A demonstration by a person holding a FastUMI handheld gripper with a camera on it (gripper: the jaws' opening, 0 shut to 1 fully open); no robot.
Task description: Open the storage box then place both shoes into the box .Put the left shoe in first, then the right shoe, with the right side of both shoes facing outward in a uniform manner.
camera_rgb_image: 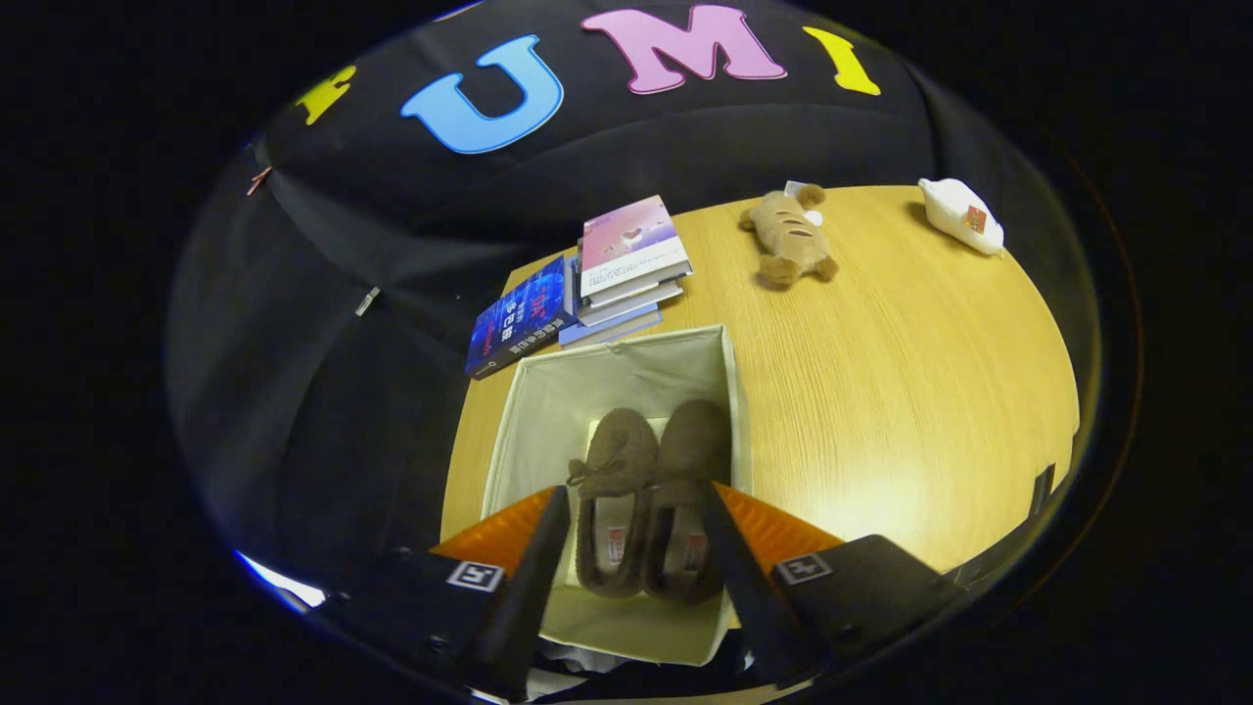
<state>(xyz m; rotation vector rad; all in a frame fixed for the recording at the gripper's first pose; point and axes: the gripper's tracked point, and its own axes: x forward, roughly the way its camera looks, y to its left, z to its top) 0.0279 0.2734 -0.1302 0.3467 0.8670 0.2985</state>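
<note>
Storage box: the open fabric storage box [548, 411] stands on the wooden table [910, 392], its pale lining showing and no lid in sight, so the opening step looks done.
Shoes: two brown slippers lie side by side on the box floor, toes pointing away from the gripper, heels nearest it; the left-hand slipper [609, 490] carries a small bow, and the right-hand slipper [685, 490] touches it along the inner side.
Why so placed: packed parallel and close, the pair fits the narrow box and faces one way, as the task asks; which is the left shoe I cannot say for certain from this angle.
Gripper: the gripper [634, 539] hangs above the box with its fingers spread wide, one to either side of the pair, gripping nothing; it reads as released.
Task stage: judged from the layout, both shoes are in and little remains but to draw clear.
Beyond the box: a stack of books [626, 264] with a blue book [522, 318] beside it, a plush toy [788, 235] and a white bottle [961, 215] rest well apart from the work.
</note>
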